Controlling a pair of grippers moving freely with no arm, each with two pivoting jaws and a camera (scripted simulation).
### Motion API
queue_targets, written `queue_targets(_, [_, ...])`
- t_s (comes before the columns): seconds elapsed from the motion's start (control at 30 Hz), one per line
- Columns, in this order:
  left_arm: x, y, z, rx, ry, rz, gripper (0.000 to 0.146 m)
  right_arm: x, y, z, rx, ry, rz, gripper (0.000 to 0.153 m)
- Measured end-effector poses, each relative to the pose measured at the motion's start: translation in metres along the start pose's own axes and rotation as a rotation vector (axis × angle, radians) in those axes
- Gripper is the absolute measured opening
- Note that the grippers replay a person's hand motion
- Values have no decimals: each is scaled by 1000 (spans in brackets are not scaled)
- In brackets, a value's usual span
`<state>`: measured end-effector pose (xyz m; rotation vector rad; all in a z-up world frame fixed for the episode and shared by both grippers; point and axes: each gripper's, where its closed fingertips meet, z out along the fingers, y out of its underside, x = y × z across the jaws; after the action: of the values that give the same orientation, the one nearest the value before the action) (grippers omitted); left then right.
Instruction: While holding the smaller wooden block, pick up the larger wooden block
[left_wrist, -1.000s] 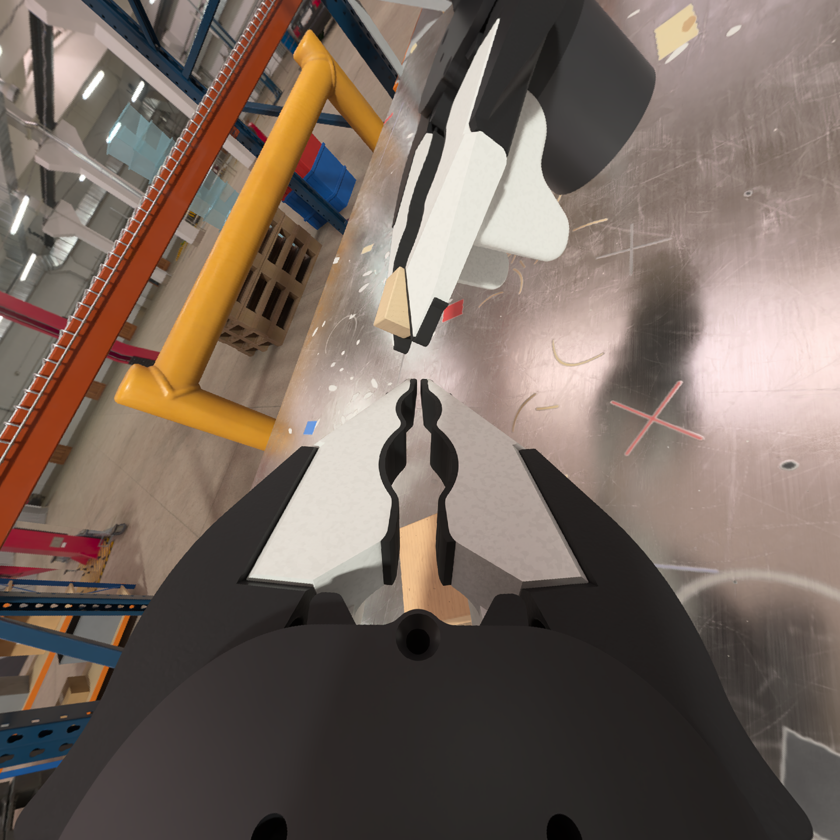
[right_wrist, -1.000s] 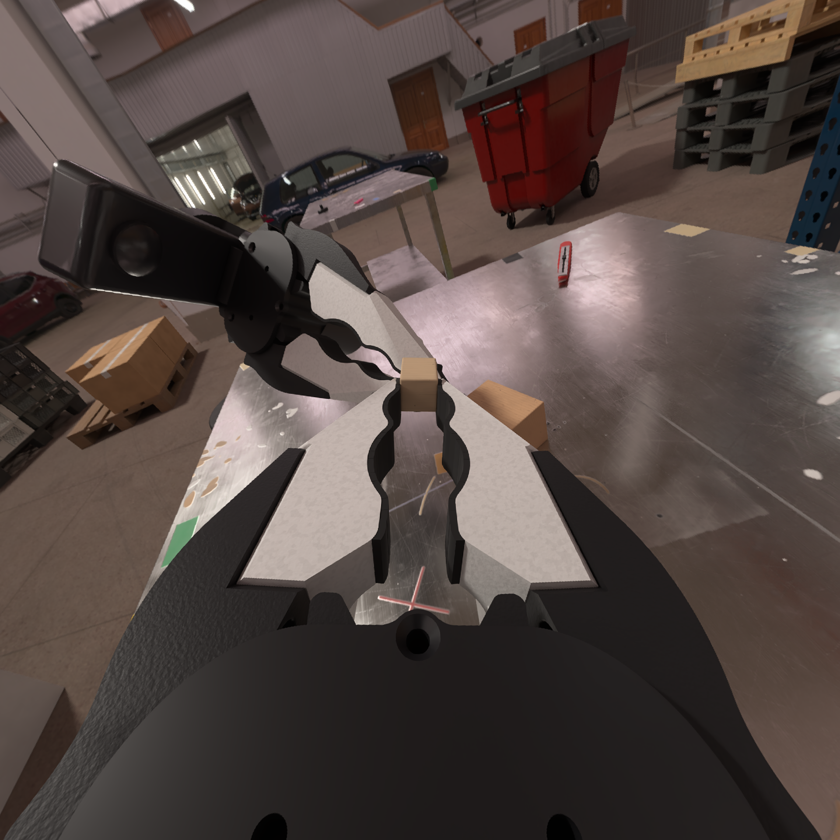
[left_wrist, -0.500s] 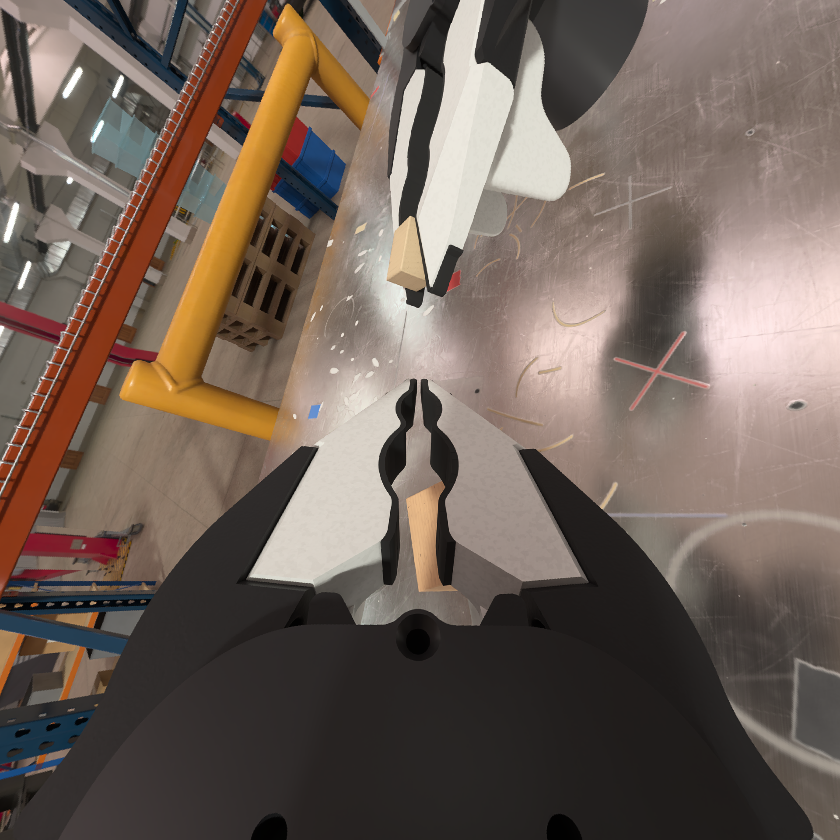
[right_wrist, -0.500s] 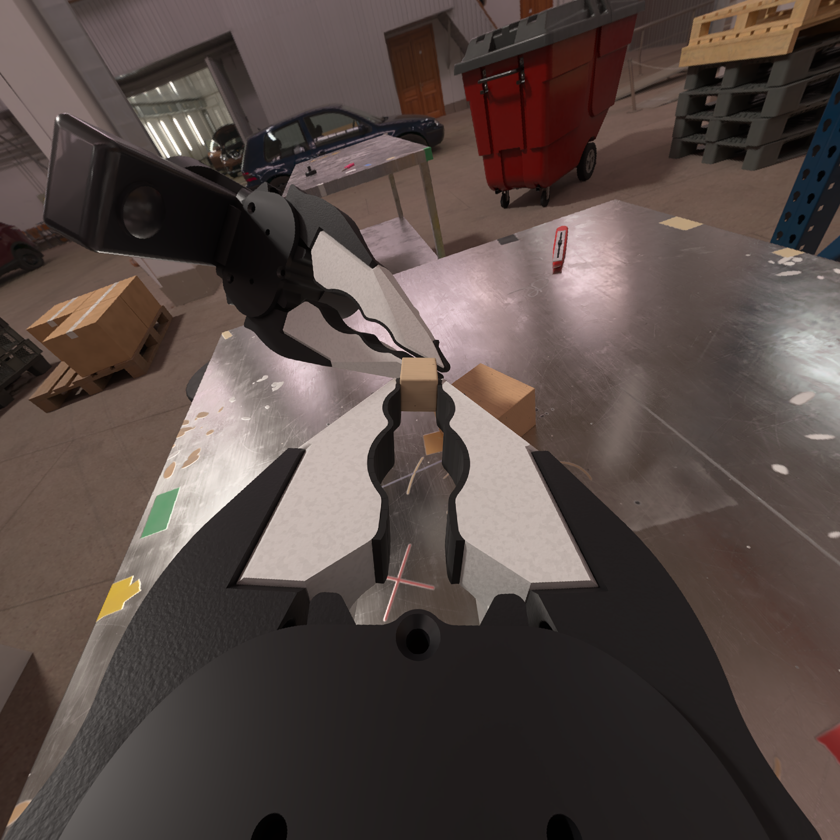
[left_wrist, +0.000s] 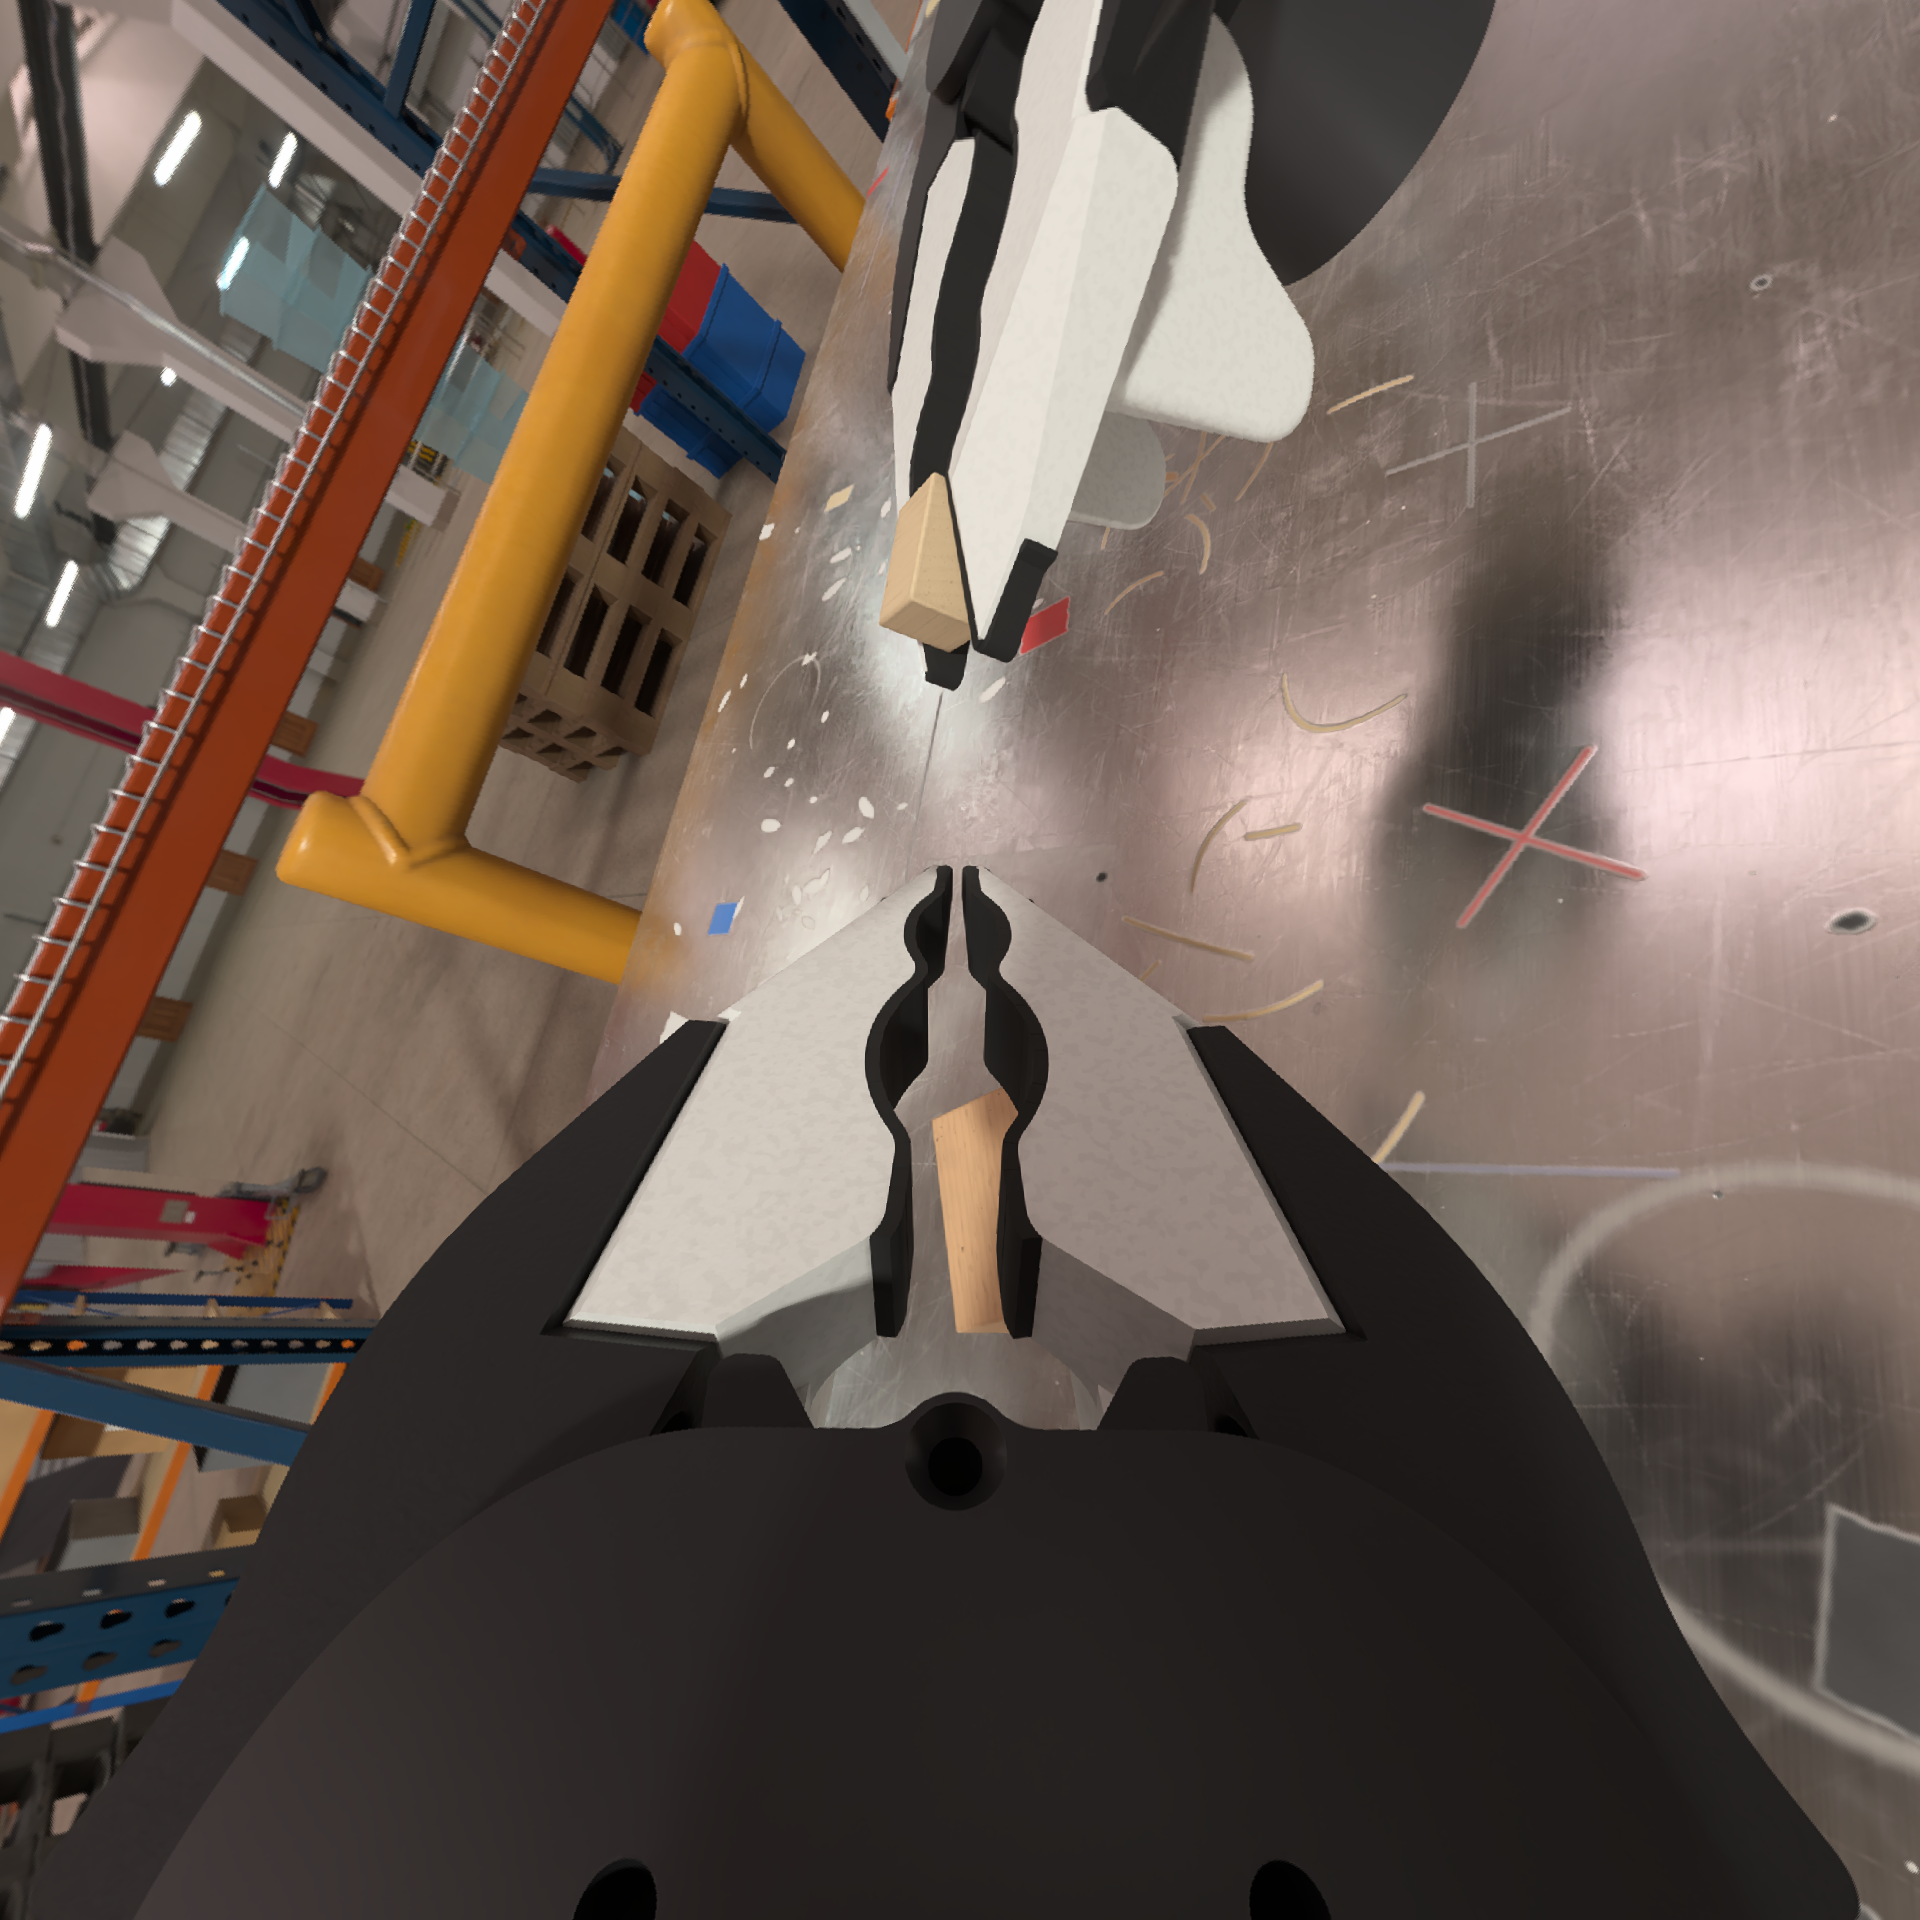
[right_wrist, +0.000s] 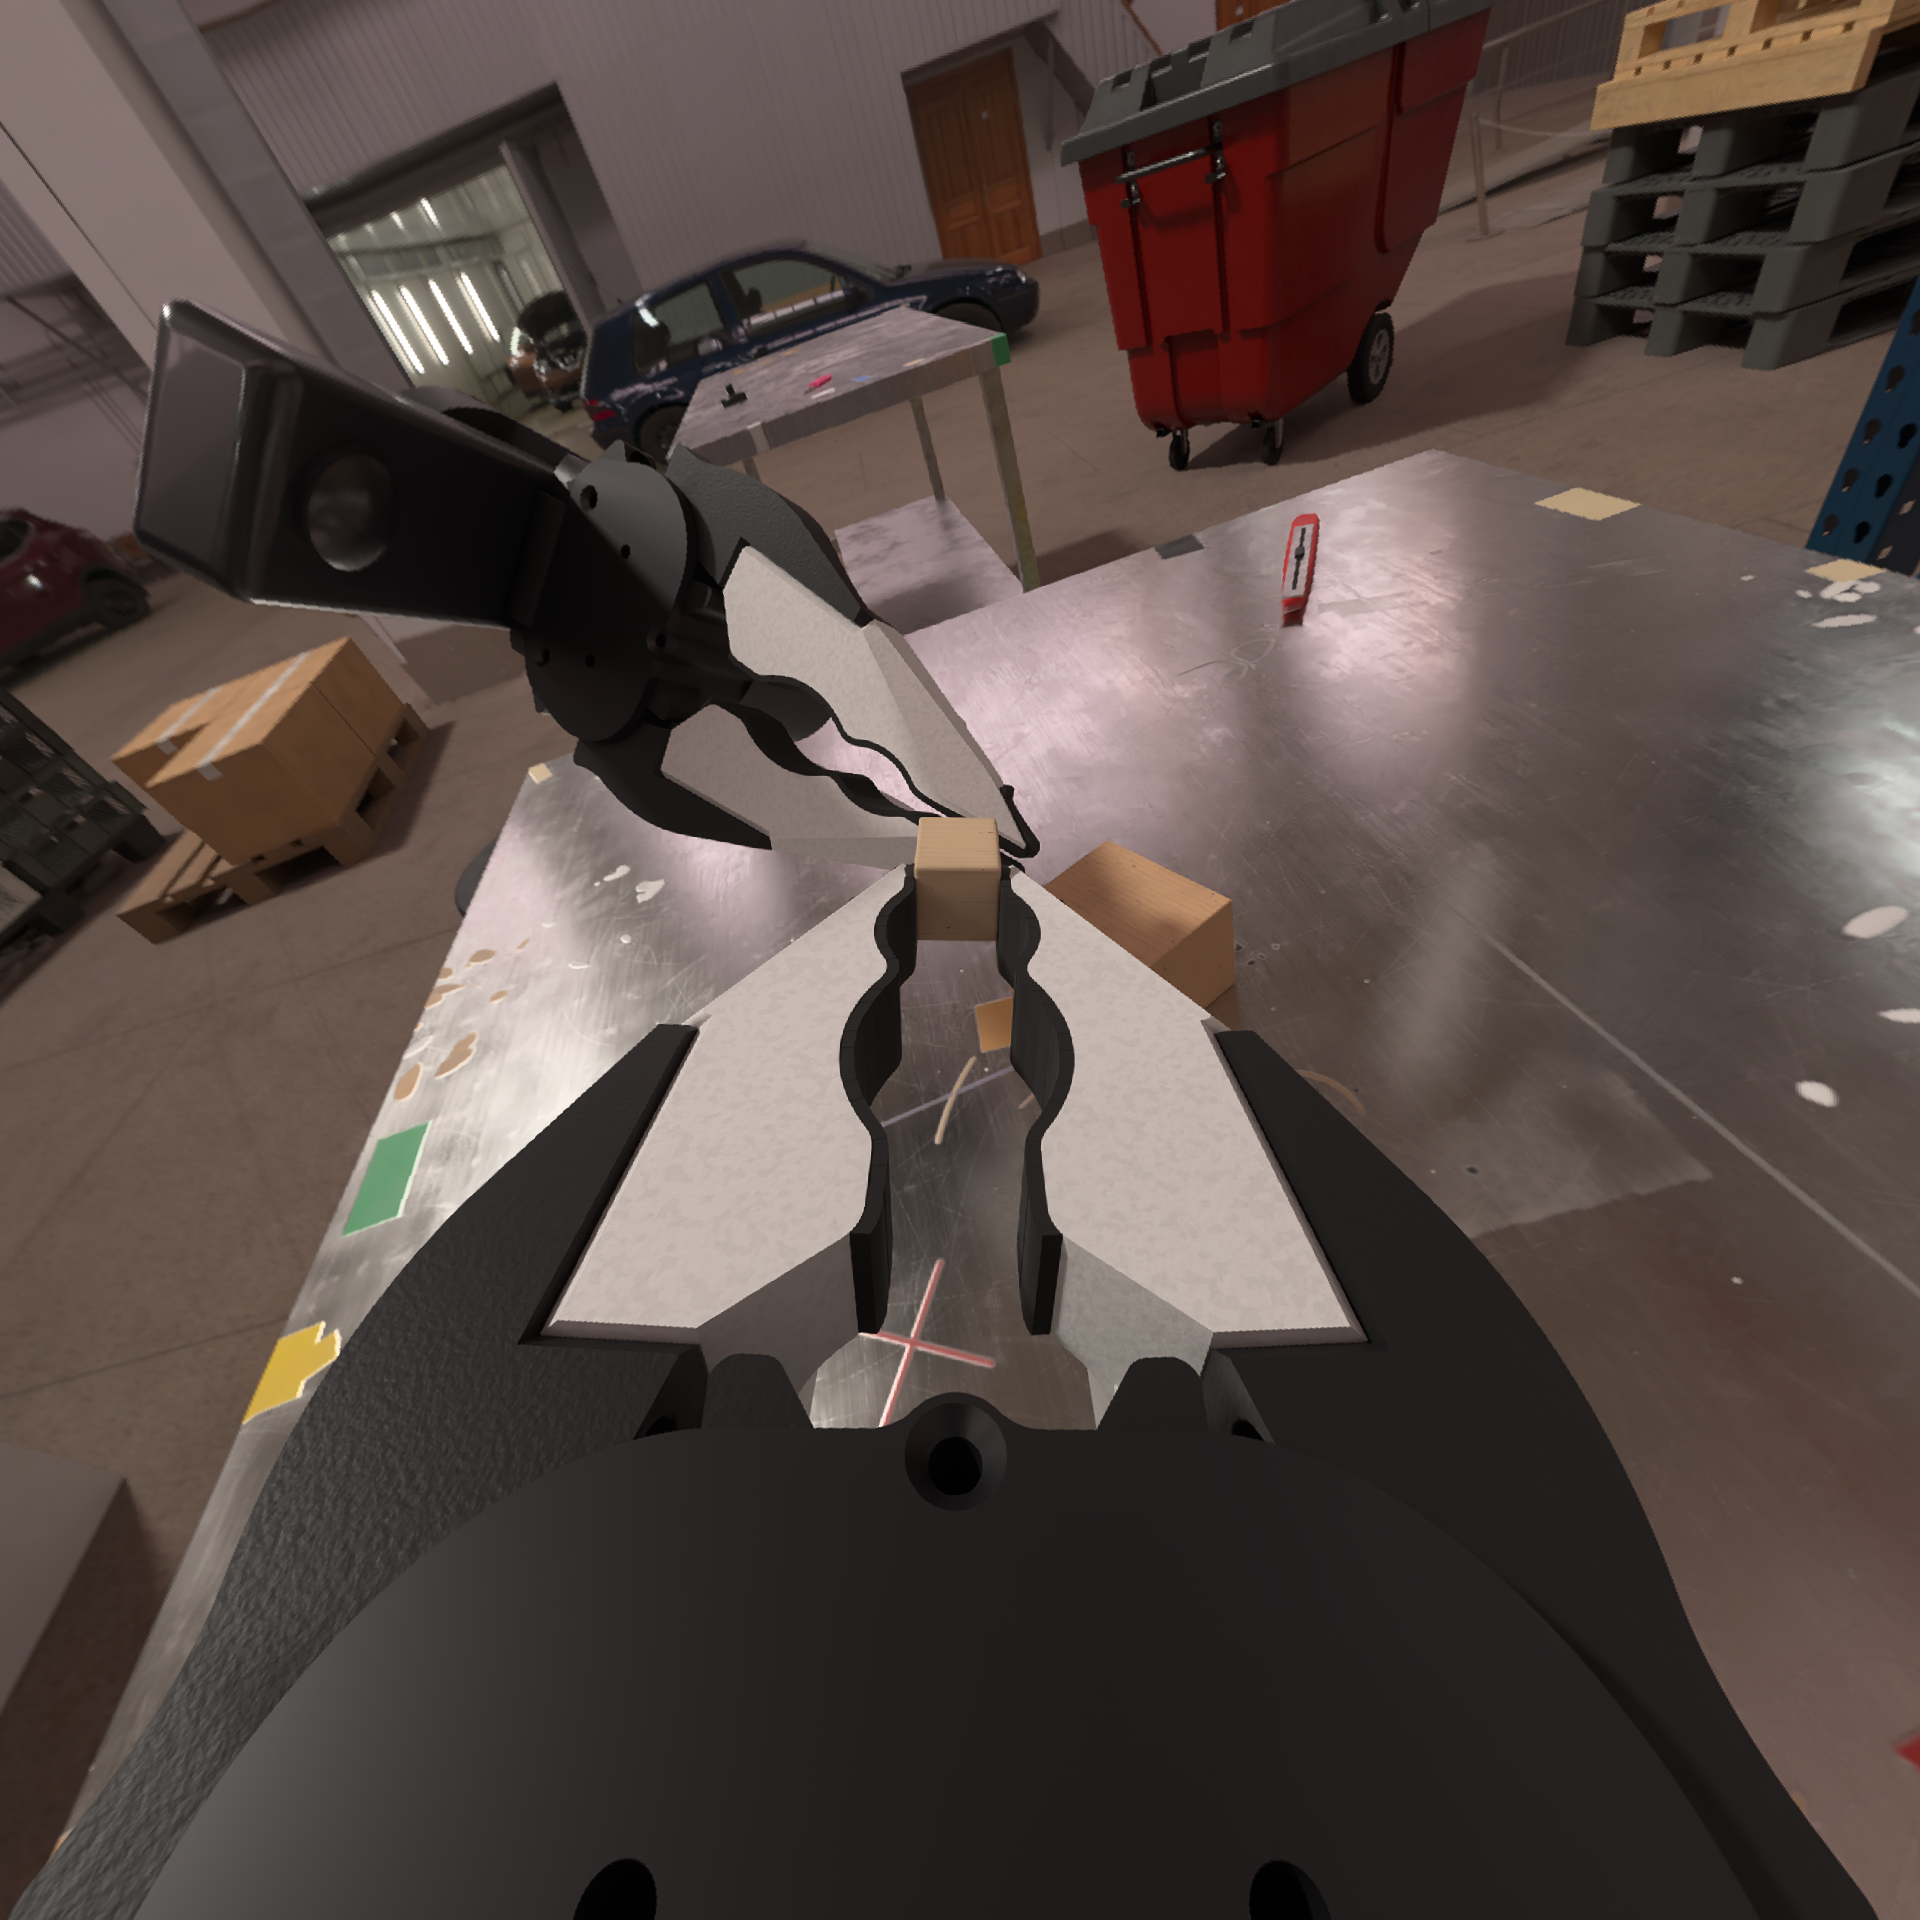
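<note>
My right gripper (right_wrist: 956, 883) is shut on the smaller wooden block (right_wrist: 956, 878), a pale cube held at its fingertips above the metal table (right_wrist: 1507, 831). The larger wooden block (right_wrist: 1148, 920) lies on the table just beyond and right of it. My left gripper (left_wrist: 954, 881) is shut and empty; in the right wrist view it (right_wrist: 1013, 831) slants down with its tips just above the larger block's near corner. In the left wrist view the larger block (left_wrist: 971, 1216) shows through the gap behind my shut fingertips, and the right gripper holds the smaller block (left_wrist: 925, 577) ahead.
A red hand tool (right_wrist: 1299, 566) lies far back on the table. The table's edge runs along the left, with a yellow rail (left_wrist: 540, 499) beyond it. A red cross mark (left_wrist: 1527, 836) is on the table. A red bin (right_wrist: 1268, 239) and a second table (right_wrist: 831, 384) stand farther off.
In the left wrist view the right gripper with the smaller block has drawn farther away. The larger block has shifted and looks narrower in the left gripper's gap. Both grippers stay shut.
</note>
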<state>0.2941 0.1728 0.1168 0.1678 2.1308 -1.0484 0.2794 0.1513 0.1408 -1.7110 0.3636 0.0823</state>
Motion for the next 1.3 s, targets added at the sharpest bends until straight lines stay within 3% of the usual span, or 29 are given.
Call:
queue_targets(0.17, [0,5,-1,-16,25,-124,8,3,3,-1,-29,28,-42,14])
queue_targets(0.33, [-7,55,-22,-224,164,-462,78,18,7,-11,-26,84,-40,14])
queue_targets(0.37, [-7,64,-27,-272,196,-528,83,20,8,-12,-21,95,-40,14])
queue_targets(0.47, [0,76,-39,-407,302,-640,85,20,18,-9,-11,77,-4,14])
queue_targets(0.67, [16,89,-14,-631,400,-527,88,21,28,-4,-74,114,-61,14])
queue_targets(0.87, [34,111,9,-821,499,-546,88,26,25,-13,-35,128,-41,14])
queue_targets(0.97, [38,115,12,-866,537,-586,70,26,24,-14,-29,126,-35,14])
queue_targets(1.0, [37,115,13,-868,539,-561,70,27,24,-15,-23,127,-30,14])
queue_targets(1.07, [31,109,16,-804,521,-564,70,31,19,-19,2,143,-20,14])
queue_targets(1.13, [13,88,16,-608,528,-778,70,33,8,-29,71,169,-19,14])
queue_targets(1.17, [-1,70,13,-427,547,-932,70,33,0,-36,124,176,-22,14])
queue_targets(1.23, [-38,25,-5,100,604,-1249,70,34,-15,-49,219,180,1,14])
queue_targets(1.3, [-63,1,-27,521,610,-1444,70,34,-28,-52,286,130,66,14])
